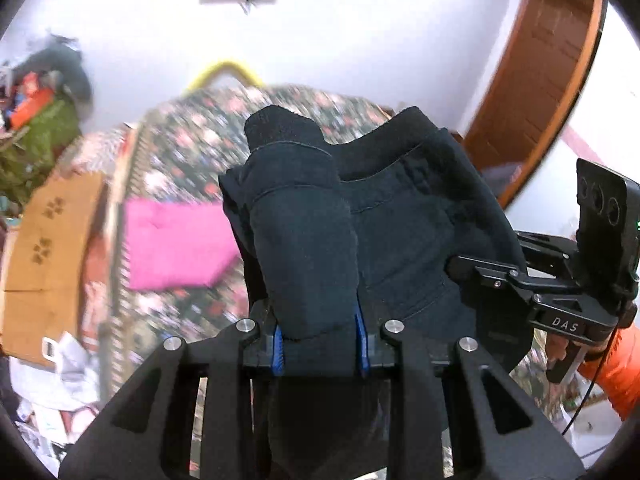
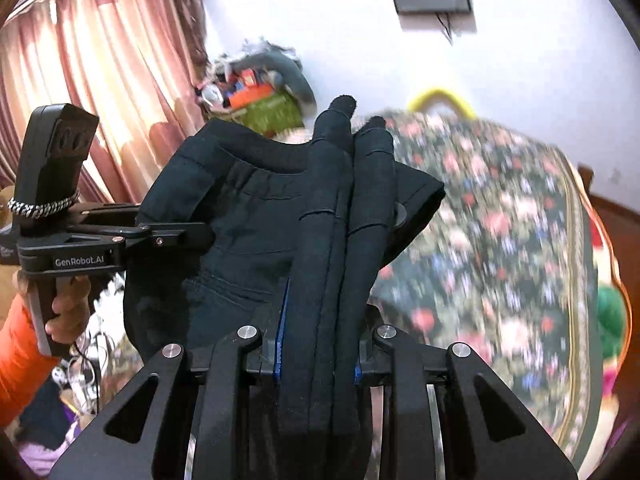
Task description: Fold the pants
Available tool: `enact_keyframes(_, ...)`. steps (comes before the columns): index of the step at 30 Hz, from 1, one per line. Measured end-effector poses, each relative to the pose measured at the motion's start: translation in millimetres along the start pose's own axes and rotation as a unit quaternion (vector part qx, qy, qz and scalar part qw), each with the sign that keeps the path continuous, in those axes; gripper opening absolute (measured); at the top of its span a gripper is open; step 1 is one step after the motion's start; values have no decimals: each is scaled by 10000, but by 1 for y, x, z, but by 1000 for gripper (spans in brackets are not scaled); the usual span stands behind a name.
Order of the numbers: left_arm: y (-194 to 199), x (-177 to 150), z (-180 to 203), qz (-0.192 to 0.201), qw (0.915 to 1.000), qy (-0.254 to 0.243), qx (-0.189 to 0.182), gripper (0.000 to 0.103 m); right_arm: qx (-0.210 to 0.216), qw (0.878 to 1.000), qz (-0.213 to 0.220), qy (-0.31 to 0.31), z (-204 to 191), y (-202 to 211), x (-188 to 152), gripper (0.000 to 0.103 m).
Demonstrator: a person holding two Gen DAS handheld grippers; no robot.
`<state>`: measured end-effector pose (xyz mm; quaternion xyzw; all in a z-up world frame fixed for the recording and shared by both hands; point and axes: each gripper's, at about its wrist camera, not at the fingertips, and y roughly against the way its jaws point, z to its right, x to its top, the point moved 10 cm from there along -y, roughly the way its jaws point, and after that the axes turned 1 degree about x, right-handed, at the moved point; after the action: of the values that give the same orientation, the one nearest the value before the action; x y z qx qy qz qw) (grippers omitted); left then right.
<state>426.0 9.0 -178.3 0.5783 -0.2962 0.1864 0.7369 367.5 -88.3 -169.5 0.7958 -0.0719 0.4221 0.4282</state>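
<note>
The dark navy pants (image 1: 404, 220) are held up in the air above a bed with a floral cover (image 1: 192, 160). My left gripper (image 1: 320, 340) is shut on a bunched fold of the pants, which drapes over and hides its fingertips. My right gripper (image 2: 320, 344) is shut on another thick fold of the same pants (image 2: 240, 216), its fingertips also buried in cloth. Each view shows the other gripper at the side: the right one (image 1: 472, 272) and the left one (image 2: 192, 236), both clamped on the waistband area.
The floral bed (image 2: 500, 240) lies below and ahead. A pink cloth (image 1: 176, 248) lies on it. A brown cardboard box (image 1: 44, 256) and clutter sit left of the bed. A wooden door (image 1: 540, 80) is at right; curtains (image 2: 100, 80) at left.
</note>
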Motion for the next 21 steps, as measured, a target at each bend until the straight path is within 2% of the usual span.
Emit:
enact_keyframes(5,20,36,-45,418,9984,185,344,27,124,9992,355,112,-12,-26,53,21)
enact_keyframes(11,10,63,-105,598,9946,504,682,27,174,9986,433,243,-17,-71,85,21)
enact_keyframes(14,-8,68,-135,591,9930,666,777,27,175,9988,378,240,-13,-102,91,21)
enact_keyframes(21,-85,57,-202,170,9900,970,1007,27,208,9998,0,5,7,-184,83,21)
